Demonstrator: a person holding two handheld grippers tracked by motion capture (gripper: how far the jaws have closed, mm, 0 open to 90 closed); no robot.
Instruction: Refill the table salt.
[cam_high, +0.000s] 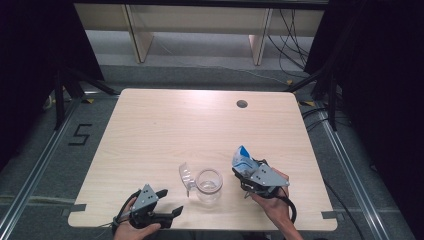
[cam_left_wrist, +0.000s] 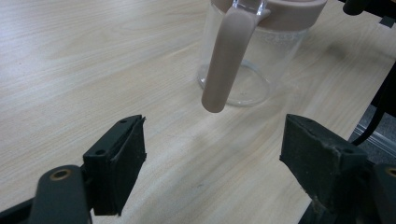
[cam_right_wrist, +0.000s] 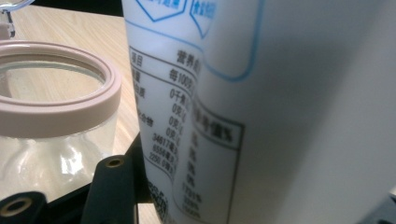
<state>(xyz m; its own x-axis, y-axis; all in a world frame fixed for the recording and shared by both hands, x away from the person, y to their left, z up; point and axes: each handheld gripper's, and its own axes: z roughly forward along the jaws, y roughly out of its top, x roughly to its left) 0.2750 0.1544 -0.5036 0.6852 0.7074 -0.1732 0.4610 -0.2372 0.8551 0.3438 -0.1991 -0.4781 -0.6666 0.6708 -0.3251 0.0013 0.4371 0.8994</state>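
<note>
A pale wooden surface (cam_high: 165, 125) carries a clear glass jar (cam_high: 208, 185) with a dusty-pink rim, standing upright near the front edge, at about 6 o'clock from the surface's centre. A clear lid (cam_high: 186, 176) stands tilted at the jar's 9 o'clock side, touching it or just beside it. In the left gripper view the jar (cam_left_wrist: 247, 65) shows a pink handle (cam_left_wrist: 226, 60) hanging down its near side, with its lower end above the wood.

The left gripper (cam_high: 167, 201) sits at the front edge of the surface, at about 8 o'clock from the jar and apart from it, held in the person's left hand (cam_high: 131, 227). Its 2 jaws stand wide, with nothing but bare wood between them, and they point toward the jar's handle.

The right gripper (cam_high: 243, 172) is at the jar's 3 o'clock, just beside it, held in the person's right hand (cam_high: 272, 202). It is clamped on a white pouch (cam_high: 243, 160) with blue printing, which rises tilted out of the jaws. In the right gripper view the pouch (cam_right_wrist: 280, 112) sits very close to the camera and shows a printed table of black text, too blurred to read, with blue outlines above it. The jar's pink rim (cam_right_wrist: 56, 105) lies at 9 o'clock from the pouch, open at the top.

A small dark round hole (cam_high: 242, 104) sits in the surface near its far edge, at about 1 o'clock from the centre.
</note>
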